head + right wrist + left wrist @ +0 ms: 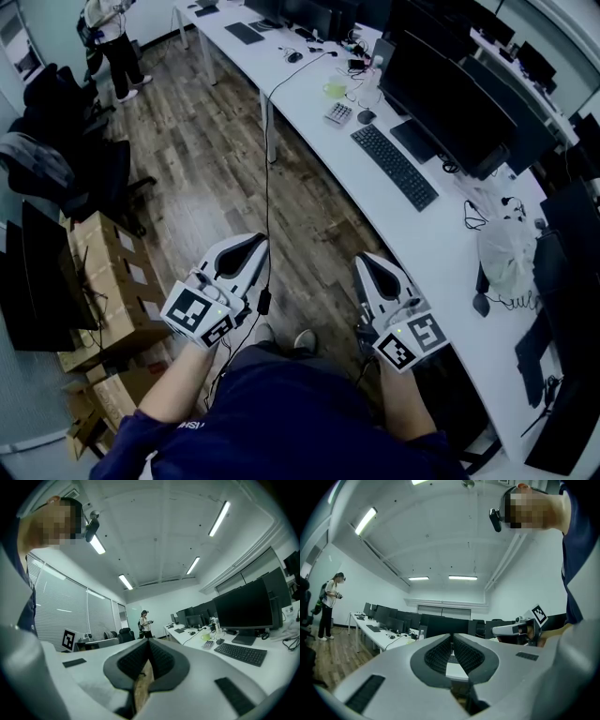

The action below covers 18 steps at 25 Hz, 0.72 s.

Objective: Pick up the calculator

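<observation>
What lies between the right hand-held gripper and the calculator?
In the head view, only bare wood floor and the white desk's front strip separate the right hand-held gripper from the calculator. The keyboard sits just right of that line.

Long white desk (pixel 309 103) at right carries a black keyboard (pixel 394 166), a dark mouse (pixel 366 116), a green cup (pixel 336 89), black monitors (pixel 441 103) and a white plastic bag (pixel 506 248). Cardboard boxes (pixel 108 281) sit on the wood floor (pixel 206 159) at left, near dark office chairs (pixel 56 141). A person (pixel 112 42) stands at the far end.
</observation>
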{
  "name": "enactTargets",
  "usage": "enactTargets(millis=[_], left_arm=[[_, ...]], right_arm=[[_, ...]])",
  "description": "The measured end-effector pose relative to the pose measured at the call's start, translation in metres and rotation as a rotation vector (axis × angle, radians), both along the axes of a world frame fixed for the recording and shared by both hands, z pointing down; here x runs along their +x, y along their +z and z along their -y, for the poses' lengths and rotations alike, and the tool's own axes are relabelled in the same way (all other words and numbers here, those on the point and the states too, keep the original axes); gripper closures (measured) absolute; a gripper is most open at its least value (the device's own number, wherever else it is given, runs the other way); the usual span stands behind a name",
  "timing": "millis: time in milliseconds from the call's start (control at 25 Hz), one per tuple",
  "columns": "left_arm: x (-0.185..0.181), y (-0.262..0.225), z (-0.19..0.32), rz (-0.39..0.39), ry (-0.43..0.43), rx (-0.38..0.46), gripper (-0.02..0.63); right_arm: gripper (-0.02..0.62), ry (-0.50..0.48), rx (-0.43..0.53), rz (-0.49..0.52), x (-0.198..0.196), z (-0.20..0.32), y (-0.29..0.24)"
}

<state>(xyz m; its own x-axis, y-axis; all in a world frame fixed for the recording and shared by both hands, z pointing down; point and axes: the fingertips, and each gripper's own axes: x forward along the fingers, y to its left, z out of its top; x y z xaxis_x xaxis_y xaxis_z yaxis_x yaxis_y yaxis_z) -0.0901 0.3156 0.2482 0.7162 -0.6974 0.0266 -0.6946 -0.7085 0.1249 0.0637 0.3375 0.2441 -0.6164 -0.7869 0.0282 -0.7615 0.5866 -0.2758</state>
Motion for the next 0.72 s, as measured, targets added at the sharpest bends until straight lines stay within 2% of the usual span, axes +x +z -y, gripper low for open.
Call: enactTargets(millis=[720], left_arm=[[0.0071,0.0031,0.0054,0.017,0.012,-0.004,0.563]], right_arm=[[0.586,0.007,-0.002,-0.017,0.0042,0.0066,0.0038]])
